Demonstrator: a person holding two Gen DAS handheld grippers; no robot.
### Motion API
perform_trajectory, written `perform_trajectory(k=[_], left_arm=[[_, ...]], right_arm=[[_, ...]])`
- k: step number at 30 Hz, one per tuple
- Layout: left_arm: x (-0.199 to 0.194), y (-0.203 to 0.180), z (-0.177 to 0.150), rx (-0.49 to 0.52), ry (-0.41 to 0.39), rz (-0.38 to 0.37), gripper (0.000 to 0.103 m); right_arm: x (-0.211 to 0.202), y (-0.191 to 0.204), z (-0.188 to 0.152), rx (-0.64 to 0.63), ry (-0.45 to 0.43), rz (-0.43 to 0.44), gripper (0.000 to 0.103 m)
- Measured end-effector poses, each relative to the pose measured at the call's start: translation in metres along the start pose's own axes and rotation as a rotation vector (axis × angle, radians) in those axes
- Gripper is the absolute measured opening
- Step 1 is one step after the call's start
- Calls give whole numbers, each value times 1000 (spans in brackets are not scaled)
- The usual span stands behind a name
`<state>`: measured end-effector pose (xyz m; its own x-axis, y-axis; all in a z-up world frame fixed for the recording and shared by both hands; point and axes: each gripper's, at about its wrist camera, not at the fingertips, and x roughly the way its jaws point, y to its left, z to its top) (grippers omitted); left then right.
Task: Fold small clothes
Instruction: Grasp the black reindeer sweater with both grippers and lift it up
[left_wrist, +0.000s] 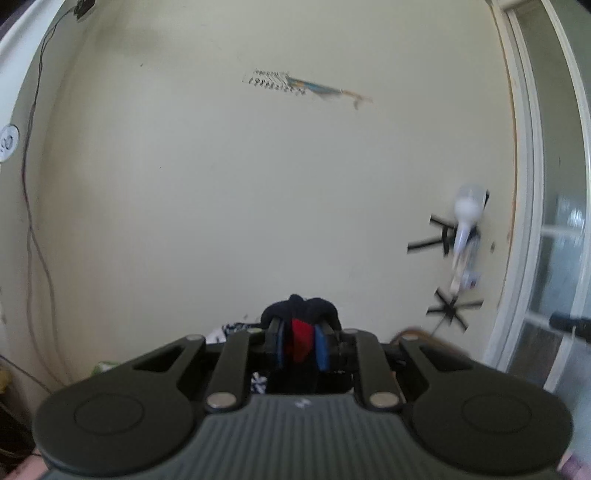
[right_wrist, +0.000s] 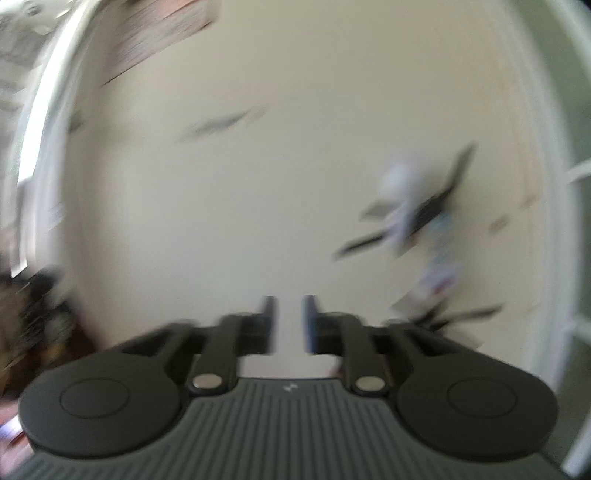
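Observation:
My left gripper (left_wrist: 300, 328) points at a cream wall and is shut on a small dark garment (left_wrist: 300, 312) with a red patch. The cloth bunches over the blue pads and hangs down behind the fingers, where most of it is hidden. A bit of white and navy patterned fabric (left_wrist: 236, 329) shows low behind the left finger. In the blurred right wrist view my right gripper (right_wrist: 288, 321) stands open, with bare wall showing through the gap and nothing between its pads.
A cream wall (left_wrist: 258, 184) fills both views. A white object taped to the wall with black strips (left_wrist: 465, 221) hangs at the right, next to a glass-paned door (left_wrist: 561, 240). A thin cable (left_wrist: 31, 206) runs down the left side.

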<state>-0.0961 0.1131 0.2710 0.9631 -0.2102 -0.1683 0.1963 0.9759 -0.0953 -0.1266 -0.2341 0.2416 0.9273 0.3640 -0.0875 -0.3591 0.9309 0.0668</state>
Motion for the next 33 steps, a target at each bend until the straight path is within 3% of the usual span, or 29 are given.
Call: perform_trajectory(k=[2, 7, 10, 11, 13, 14, 16, 17, 18, 24, 29, 33], left_arm=[[-8, 0, -10, 3, 10, 15, 15], [-50, 24, -32, -57, -5, 55, 15], [-65, 40, -43, -89, 12, 97, 15], [-69, 45, -48, -95, 19, 109, 15], [-68, 52, -52, -110, 41, 135, 15], [-67, 54, -53, -117, 50, 146, 15], [-64, 59, -54, -134, 60, 156, 15], [-64, 61, -54, -141, 58, 159, 15], [-65, 63, -53, -145, 53, 159, 15], [-84, 77, -28, -182, -42, 129, 15], [-115, 74, 7, -218, -203, 78, 15], [-144, 57, 44, -180, -332, 60, 15]], right_arm=[[12, 31, -45, -80, 79, 98, 72], [76, 91, -140, -320, 314, 224, 72], [117, 90, -163, -394, 380, 204, 79], [130, 86, -166, -402, 388, 194, 91], [160, 75, -172, -399, 407, 191, 93], [173, 69, -176, -389, 431, 169, 90], [191, 68, -185, -312, 512, 181, 32], [196, 59, -184, -218, 564, 227, 18], [198, 54, -178, -138, 576, 230, 18], [104, 41, -75, -171, 220, 145, 17], [13, 25, 34, -212, -86, 4, 17], [-28, 37, 92, -303, -264, -88, 17]])
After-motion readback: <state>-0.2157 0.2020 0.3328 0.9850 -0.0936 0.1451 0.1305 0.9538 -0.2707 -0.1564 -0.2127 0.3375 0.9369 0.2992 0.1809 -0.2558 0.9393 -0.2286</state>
